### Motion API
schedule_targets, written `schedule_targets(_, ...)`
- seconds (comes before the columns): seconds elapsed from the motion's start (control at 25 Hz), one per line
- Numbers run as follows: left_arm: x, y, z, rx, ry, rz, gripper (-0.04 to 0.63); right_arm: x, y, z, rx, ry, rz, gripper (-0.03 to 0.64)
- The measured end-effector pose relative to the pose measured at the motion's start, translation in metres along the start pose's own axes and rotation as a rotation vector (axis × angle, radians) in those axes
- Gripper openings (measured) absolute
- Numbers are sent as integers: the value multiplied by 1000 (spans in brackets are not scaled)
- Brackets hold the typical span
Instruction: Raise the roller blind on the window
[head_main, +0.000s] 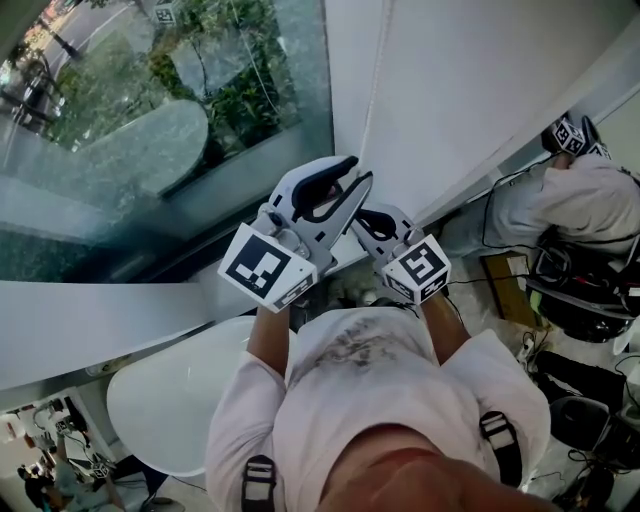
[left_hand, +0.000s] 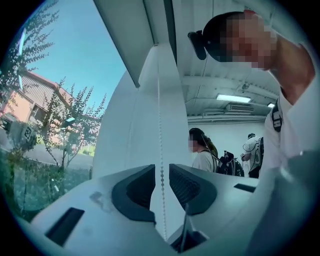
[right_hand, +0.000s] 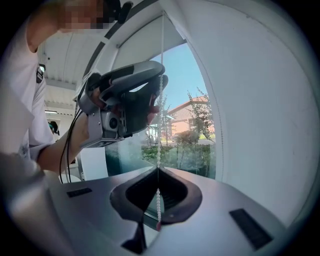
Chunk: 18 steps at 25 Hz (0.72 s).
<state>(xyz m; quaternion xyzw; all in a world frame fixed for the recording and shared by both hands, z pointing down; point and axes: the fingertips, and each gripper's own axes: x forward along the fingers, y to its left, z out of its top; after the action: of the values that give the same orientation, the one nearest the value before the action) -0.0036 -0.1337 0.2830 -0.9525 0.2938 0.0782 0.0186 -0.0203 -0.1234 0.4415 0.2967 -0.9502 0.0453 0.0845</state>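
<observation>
Blind chain (head_main: 375, 80) hangs beside the window (head_main: 150, 120): thin, beaded, light (likely slippery). Your right gripper (right_hand: 158, 170) has its fingers clamped on it. Above, your left gripper (left_hand: 161, 175) has its fingers apart around the chain, not pressing. Pinch squarely on the beads.

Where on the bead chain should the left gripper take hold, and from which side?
I would take the stretch of the bead chain above the right gripper, which is shut on it. There the chain hangs straight and vertical, between the open jaws of the left gripper, so close level from the room side, one jaw each side.
</observation>
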Motion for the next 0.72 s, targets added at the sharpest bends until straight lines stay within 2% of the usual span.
schedule_targets(0.2,9,-1,10,23,-6,-2,73,0,0,0,-3,-2,0,61)
schedule_targets(0.28,10,-1,10,25,-5,9,23,1,0,-1,-5,0,1,61)
schedule_targets(0.32,11,-1,9,27,-3,16,18,1,1,-1,-5,1,2,61)
schedule_targets(0.48,12,-3,10,21,11,57,14,3,2,-1,0,1,5,61)
schedule_targets(0.72,4,4,4,15,-18,83,11,5,1,-3,-1,9,14,61)
